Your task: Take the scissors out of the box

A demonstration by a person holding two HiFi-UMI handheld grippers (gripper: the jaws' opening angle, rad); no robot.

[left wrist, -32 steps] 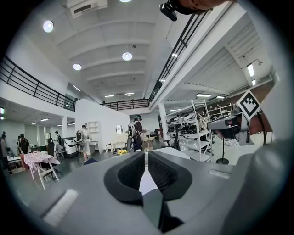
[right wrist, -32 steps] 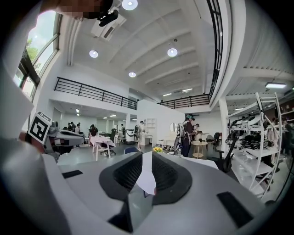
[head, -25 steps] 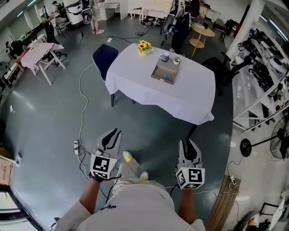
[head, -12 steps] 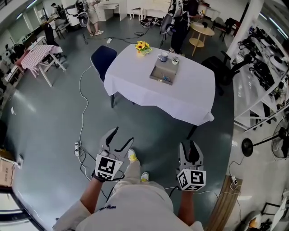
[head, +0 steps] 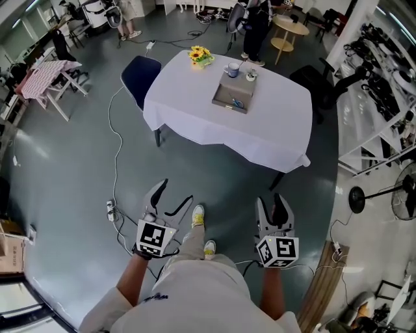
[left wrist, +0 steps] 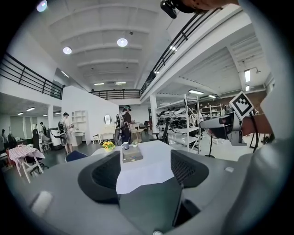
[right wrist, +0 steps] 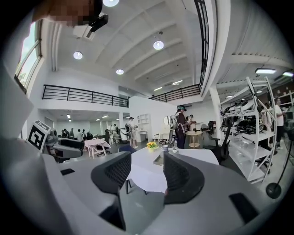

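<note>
The shallow grey box [head: 233, 96] sits on the white-clothed table [head: 195, 114] far ahead, with the blue-handled scissors [head: 237, 103] lying inside it. My left gripper [head: 177, 190] and right gripper [head: 270, 199] hang over the grey floor, well short of the table. Both have just been opening their jaws and now stand open with nothing between them. In the left gripper view the box [left wrist: 132, 155] shows between the spread jaws of the left gripper [left wrist: 143, 172]. The right gripper [right wrist: 147, 172] frames the table [right wrist: 144, 172]; its right jaw hides most of the box.
Yellow flowers [head: 200, 54] and a mug [head: 233, 69] stand on the table beyond the box. A blue chair [head: 140, 71] is at its left corner. A cable [head: 112, 149] and power strip [head: 110, 211] lie on the floor. A person [head: 257, 19] stands behind the table; shelving [head: 383, 84] lines the right.
Both grippers' jaws have spread from nearly closed to wide apart, the left more so. The person has stepped forward, and the table has shifted left and up in the head view.
</note>
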